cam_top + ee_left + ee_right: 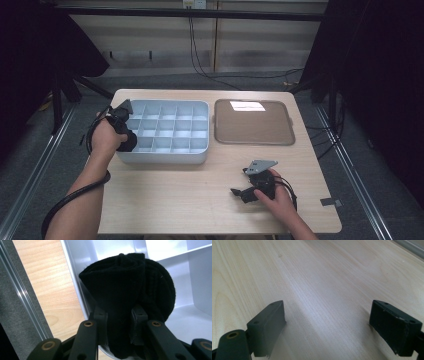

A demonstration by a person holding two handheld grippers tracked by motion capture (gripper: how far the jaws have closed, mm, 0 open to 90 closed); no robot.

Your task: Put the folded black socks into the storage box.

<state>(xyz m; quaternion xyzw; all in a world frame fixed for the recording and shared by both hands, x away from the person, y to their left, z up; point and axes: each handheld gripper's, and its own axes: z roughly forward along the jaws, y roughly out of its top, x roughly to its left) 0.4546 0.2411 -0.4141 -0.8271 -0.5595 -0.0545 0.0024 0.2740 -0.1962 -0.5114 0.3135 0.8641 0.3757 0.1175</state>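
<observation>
A rolled black cloth hangs over the near-left corner compartment of a pale grey divided box. My left gripper is shut on it, both pads pressing into the roll's lower part. From above, the left gripper sits at the box's left front corner with the black cloth at its tip. My right gripper rests low over the bare wooden table, right of centre near the front. In its own view the right gripper stands open, nothing between its fingers.
A brown flat tray lies right of the box at the back of the table. The box has several compartments in rows. A strip of tape marks the table's front right corner. Metal rails run along the floor on both sides.
</observation>
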